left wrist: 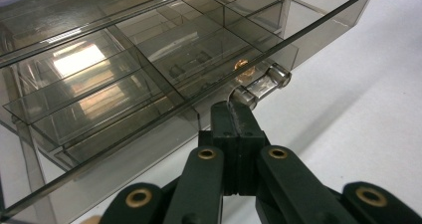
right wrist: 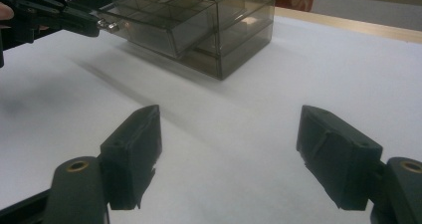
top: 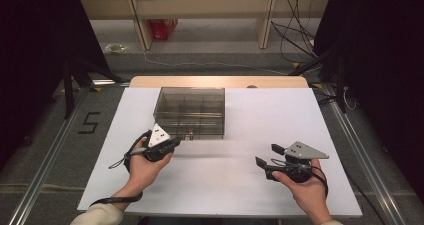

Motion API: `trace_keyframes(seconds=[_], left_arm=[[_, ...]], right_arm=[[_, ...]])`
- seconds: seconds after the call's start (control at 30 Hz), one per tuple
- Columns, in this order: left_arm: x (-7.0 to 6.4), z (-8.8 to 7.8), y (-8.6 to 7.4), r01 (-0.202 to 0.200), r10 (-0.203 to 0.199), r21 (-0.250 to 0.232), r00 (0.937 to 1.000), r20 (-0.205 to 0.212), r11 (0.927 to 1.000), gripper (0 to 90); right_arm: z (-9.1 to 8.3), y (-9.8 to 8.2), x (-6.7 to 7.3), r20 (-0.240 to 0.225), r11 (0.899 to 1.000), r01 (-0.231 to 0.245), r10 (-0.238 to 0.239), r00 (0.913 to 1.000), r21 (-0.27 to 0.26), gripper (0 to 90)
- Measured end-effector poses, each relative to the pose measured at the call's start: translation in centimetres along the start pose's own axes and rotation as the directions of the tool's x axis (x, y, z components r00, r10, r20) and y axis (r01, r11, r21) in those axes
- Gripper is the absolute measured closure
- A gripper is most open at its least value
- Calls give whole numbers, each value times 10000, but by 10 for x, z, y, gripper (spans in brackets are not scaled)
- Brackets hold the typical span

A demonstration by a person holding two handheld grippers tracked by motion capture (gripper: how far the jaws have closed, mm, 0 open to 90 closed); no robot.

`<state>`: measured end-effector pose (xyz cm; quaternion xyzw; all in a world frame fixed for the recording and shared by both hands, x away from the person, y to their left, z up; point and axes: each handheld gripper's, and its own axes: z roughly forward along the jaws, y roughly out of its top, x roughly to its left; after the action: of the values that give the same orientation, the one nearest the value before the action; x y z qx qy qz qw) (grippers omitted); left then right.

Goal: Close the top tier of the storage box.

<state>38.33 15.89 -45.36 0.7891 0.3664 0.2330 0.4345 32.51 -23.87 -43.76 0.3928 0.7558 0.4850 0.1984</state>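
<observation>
Smoked clear-plastic drawer box (top: 190,110) sits center frame on white desk (top: 225,185). Left gripper (left wrist: 238,115) fingers pinched on its glassy cylindrical drawer handle (left wrist: 263,83); right gripper (right wrist: 229,154) fingers wide, empty.

We see a white bench (top: 220,185) with a wooden edge (top: 220,81) at its far side. Beyond it stands a shelf (top: 200,7), a red box (top: 163,28) under it on the floor. Black cables (top: 295,30) lie at the far right. A "5" (top: 89,123) is marked on the floor left of the bench.
</observation>
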Motion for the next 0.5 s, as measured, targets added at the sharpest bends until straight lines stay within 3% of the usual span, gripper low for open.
trace_keyframes(seconds=[0.5], left_arm=[[1,3,1,54,-54,-52,10000,-62,10000,900]], right_arm=[[0,0,0,4,10000,-16,16,10000,-1,267]])
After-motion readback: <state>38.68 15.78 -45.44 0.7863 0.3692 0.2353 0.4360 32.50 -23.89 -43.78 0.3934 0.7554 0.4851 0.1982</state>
